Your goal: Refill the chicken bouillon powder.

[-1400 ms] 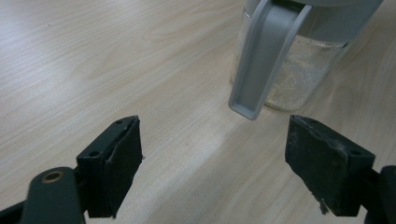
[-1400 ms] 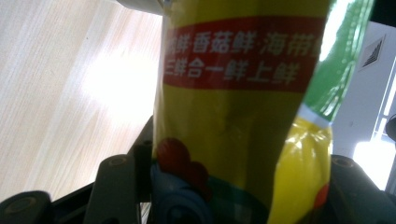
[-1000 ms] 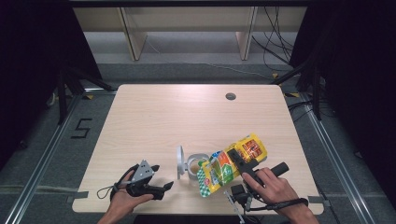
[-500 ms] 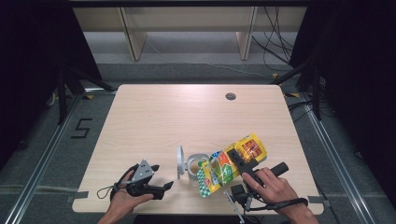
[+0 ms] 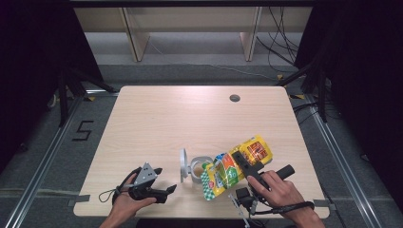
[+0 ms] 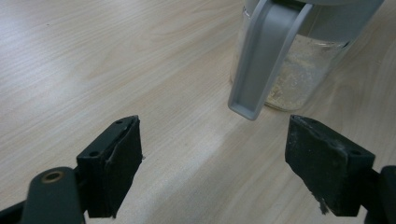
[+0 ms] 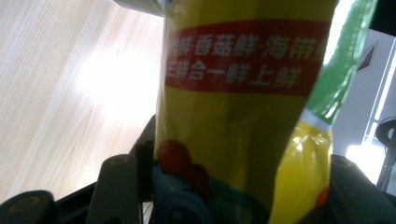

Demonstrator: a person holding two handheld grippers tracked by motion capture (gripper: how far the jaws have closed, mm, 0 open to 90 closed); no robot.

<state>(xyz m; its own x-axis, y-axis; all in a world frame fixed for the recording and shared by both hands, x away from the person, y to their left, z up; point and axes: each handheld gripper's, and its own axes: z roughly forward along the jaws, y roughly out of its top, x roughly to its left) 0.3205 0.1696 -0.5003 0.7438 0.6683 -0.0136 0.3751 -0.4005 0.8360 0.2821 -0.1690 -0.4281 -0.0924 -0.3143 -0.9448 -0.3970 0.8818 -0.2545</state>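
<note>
Near the table's (image 5: pixel 157 114) front edge, the right gripper (image 5: pixel 240 161) clamps a yellow seasoning pouch (image 5: pixel 235 166), tilted with its lower end over the open glass jar (image 5: pixel 199 167). The jar's grey lid (image 5: pixel 183 165) stands flipped up. The left gripper (image 5: pixel 164 191) rests beside the jar, jaws spread wide and empty.
</note>
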